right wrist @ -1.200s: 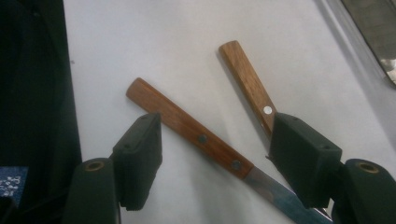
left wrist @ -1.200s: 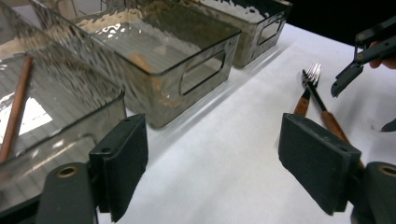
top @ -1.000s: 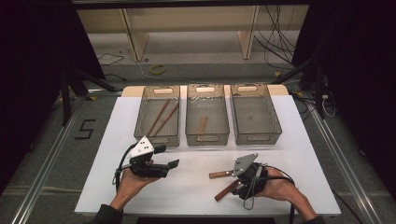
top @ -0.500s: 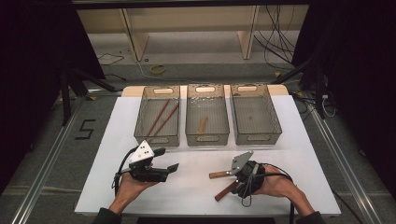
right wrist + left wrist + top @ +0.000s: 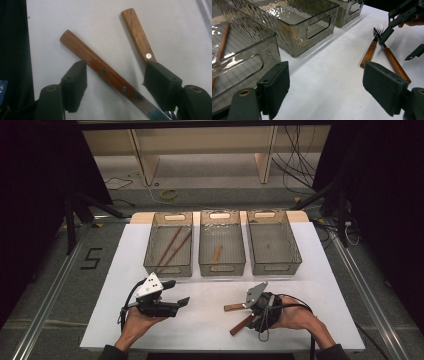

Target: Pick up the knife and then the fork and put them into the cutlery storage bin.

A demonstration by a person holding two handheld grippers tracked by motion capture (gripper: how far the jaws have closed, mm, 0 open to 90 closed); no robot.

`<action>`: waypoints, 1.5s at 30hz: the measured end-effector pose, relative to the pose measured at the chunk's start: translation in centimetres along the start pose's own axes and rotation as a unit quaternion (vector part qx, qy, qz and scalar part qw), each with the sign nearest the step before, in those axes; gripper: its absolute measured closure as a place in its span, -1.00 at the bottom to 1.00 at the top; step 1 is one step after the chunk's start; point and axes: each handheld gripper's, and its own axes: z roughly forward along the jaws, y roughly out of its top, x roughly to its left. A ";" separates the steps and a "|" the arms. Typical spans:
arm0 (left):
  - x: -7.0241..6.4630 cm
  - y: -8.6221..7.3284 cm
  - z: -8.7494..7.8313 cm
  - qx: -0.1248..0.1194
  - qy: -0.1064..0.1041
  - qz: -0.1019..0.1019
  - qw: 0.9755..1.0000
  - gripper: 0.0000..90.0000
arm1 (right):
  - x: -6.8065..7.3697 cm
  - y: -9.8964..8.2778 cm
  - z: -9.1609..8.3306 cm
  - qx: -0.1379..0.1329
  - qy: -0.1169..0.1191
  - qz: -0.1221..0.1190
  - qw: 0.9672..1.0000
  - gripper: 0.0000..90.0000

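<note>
With the right tongs [image 5: 115, 82] held open over the knife [image 5: 100, 70], the fork [image 5: 138, 37] just beside it could be pinched too, while the left tongs [image 5: 324, 87] are open and empty.

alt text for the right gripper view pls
The right tool hovers open over two wooden-handled utensils on a white table, jaws straddling the darker handle, which has two rivets and leads to a metal blade. The lighter handle lies beside it, angled away, its lower end hidden behind one jaw.
</note>
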 end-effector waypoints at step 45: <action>-0.4 -0.6 0.2 0.017 -0.002 0.011 1.000 -0.52 | -0.3 1.3 1.3 0.072 0.022 -0.038 0.996 0.39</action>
